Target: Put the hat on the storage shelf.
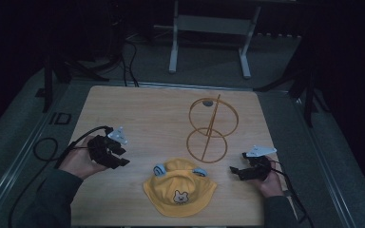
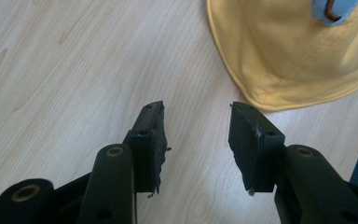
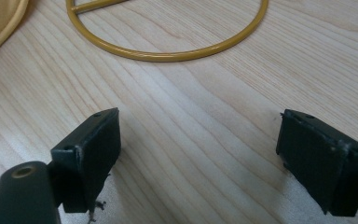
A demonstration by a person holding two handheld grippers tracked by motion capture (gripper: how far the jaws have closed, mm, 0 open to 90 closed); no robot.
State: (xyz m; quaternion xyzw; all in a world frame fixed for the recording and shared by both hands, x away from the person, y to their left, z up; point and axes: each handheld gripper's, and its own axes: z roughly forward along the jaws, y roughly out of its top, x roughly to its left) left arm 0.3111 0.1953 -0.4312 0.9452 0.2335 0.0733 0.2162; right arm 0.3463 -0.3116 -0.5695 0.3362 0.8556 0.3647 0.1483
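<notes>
- A yellow hat (image 1: 179,189) with a small bear face patch and no readable writing lies at the desk's (image 1: 138,109) near edge, centre.
- The left gripper (image 1: 121,156) is half open and empty, left of the hat over bare wood.
- The right gripper (image 1: 234,171) is wide open and empty, near the right edge beside the gold wire stand (image 1: 212,128).

The yellow cloth hat with blue ears (image 2: 298,51) is cut off by the left gripper view's top and right edges, its printed face out of frame there.

Hat (image 1: 179,189) on table (image 1: 138,114) near edge; wire stand (image 1: 212,128) behind it.
</notes>
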